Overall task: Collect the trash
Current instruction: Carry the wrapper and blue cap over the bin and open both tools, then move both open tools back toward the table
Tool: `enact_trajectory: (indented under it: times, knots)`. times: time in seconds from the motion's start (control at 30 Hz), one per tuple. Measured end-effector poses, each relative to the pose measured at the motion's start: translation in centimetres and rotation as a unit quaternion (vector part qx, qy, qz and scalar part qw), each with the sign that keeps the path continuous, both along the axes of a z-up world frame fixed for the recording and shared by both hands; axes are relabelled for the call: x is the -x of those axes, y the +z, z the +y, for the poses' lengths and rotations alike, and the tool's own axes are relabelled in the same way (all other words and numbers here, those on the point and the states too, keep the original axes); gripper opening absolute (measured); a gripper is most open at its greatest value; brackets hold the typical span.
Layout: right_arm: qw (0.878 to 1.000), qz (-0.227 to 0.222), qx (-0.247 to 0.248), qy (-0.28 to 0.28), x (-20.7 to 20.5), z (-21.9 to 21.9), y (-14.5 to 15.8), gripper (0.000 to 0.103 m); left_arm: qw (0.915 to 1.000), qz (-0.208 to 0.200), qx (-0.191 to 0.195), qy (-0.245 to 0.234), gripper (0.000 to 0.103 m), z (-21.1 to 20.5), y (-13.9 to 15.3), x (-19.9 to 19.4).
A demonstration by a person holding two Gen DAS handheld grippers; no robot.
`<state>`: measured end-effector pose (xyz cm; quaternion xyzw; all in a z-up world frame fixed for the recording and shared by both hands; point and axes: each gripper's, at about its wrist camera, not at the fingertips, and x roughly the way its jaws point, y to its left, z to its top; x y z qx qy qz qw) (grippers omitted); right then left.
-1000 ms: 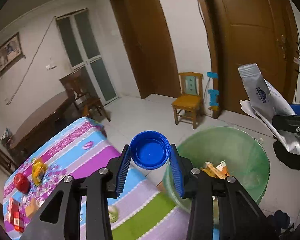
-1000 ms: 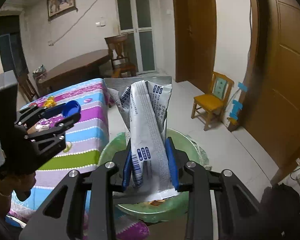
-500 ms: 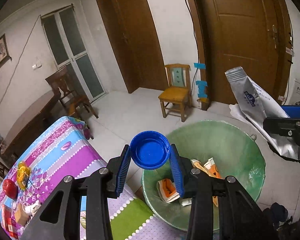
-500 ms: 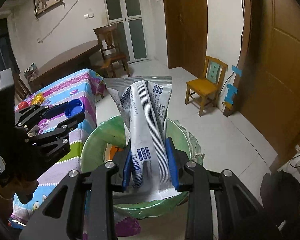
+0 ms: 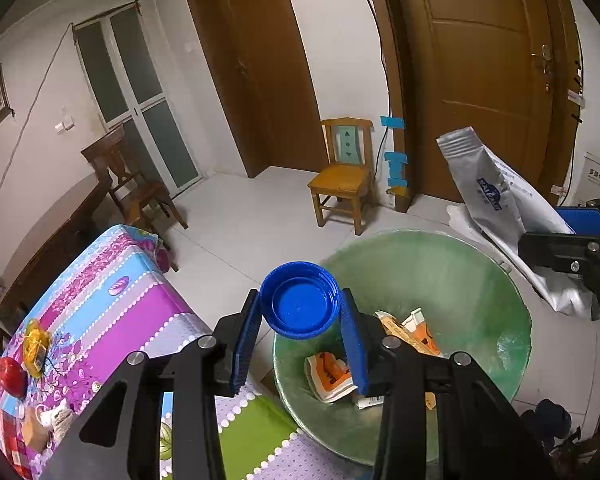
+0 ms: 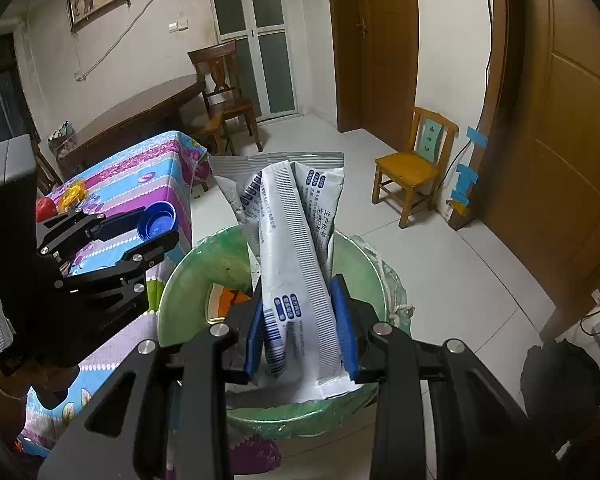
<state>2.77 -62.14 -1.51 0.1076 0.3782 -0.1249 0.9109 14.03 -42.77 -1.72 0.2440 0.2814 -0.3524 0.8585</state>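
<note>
A blue bottle cap [image 5: 300, 306] sits pinched between the pads of my left gripper [image 5: 302, 328], which is shut on it over the near left rim of the green trash bin [image 5: 460, 256]. The cap [image 6: 157, 220] and the left gripper [image 6: 148, 232] also show at the left of the right wrist view. My right gripper [image 6: 300, 328] is shut on a silver and white wrapper [image 6: 296, 240] that stands upright above the bin [image 6: 188, 268]. In the left wrist view that wrapper [image 5: 496, 200] hangs over the bin's far right rim. Orange and white packets [image 5: 412, 332] lie inside the bin.
A table with a striped floral cloth [image 5: 112, 304] stands left of the bin and carries a red apple [image 5: 11, 374] and small items. A small yellow chair [image 5: 344, 176] stands by the brown doors. A dark wooden table and chair [image 6: 220, 80] are further back.
Both grippers have come down and over the bin, which now fills more of each view. The cap and the wrapper stay held as before.
</note>
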Motion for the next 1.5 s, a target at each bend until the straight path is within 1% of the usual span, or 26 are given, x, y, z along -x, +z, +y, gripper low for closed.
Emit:
enact_trajectory:
  times: [0.13, 0.17, 0.2, 0.27, 0.3, 0.33, 0.5, 0.67, 0.87, 1.0, 1.13, 1.23, 1.33, 1.43, 1.5]
  knots:
    - [1.0, 0.003, 0.005, 0.0, -0.6, -0.1, -0.2, 0.03, 1.0, 0.005, -0.003, -0.005, 0.041, -0.3, -0.4, -0.4]
    - [1.0, 0.004, 0.009, 0.001, -0.8, 0.0, -0.2, 0.032, 0.9999, 0.01, -0.003, -0.009, 0.041, -0.5, -0.6, -0.6]
    - [1.0, 0.005, 0.013, 0.001, -0.9, 0.0, -0.3, 0.032, 0.9998, 0.015, -0.004, -0.015, 0.041, -0.7, -0.8, -0.7]
    - [1.0, 0.006, 0.019, -0.004, -1.0, 0.0, -0.6, 0.052, 0.9996, 0.023, -0.011, -0.007, 0.044, -0.9, -1.3, -1.2]
    - [1.0, 0.005, 0.019, -0.005, -1.1, -0.1, -0.6, 0.052, 0.9995, 0.027, -0.013, -0.005, 0.052, -1.0, -1.4, -1.3]
    - [1.0, 0.006, 0.016, -0.005, -1.1, -0.2, -0.7, 0.052, 0.9994, 0.031, -0.013, -0.005, 0.054, -1.0, -1.6, -1.5]
    - [1.0, 0.006, 0.012, -0.007, -1.0, -0.3, -0.9, 0.052, 0.9993, 0.032, -0.014, -0.01, 0.054, -0.9, -2.1, -1.6]
    - [1.0, 0.007, 0.01, -0.008, -1.0, -0.4, -1.1, 0.052, 0.9989, 0.044, -0.007, -0.016, 0.054, -0.6, -2.0, -1.9]
    - [1.0, 0.002, 0.016, -0.014, -0.6, 0.0, -0.8, 0.052, 0.9969, 0.072, 0.014, -0.028, 0.054, 0.3, -1.7, -2.4]
    - [1.0, -0.004, 0.022, -0.015, -0.2, 0.3, -0.9, 0.052, 0.9966, 0.078, 0.02, -0.019, 0.054, 1.3, -1.6, -2.5]
    - [0.999, -0.03, 0.027, -0.013, 0.4, 1.4, -0.9, 0.052, 0.9971, 0.071, 0.026, -0.006, 0.055, 2.8, -1.7, -2.1]
    - [0.997, -0.057, 0.043, -0.016, 1.1, 2.3, -0.7, 0.052, 0.9981, 0.045, 0.029, 0.029, 0.06, 4.5, -1.8, -1.8]
    - [0.994, -0.091, 0.061, -0.018, 1.9, 4.0, -0.7, 0.052, 0.9975, 0.028, 0.033, 0.056, 0.064, 6.1, -1.7, -1.6]
    - [0.99, -0.121, 0.069, -0.025, 2.4, 5.6, -1.2, 0.052, 0.9957, 0.012, 0.035, 0.086, 0.065, 8.4, -1.8, -1.5]
    - [0.988, -0.134, 0.066, -0.027, 2.5, 6.2, -1.5, 0.052, 0.994, 0.01, 0.04, 0.101, 0.065, 9.9, -1.8, -1.6]
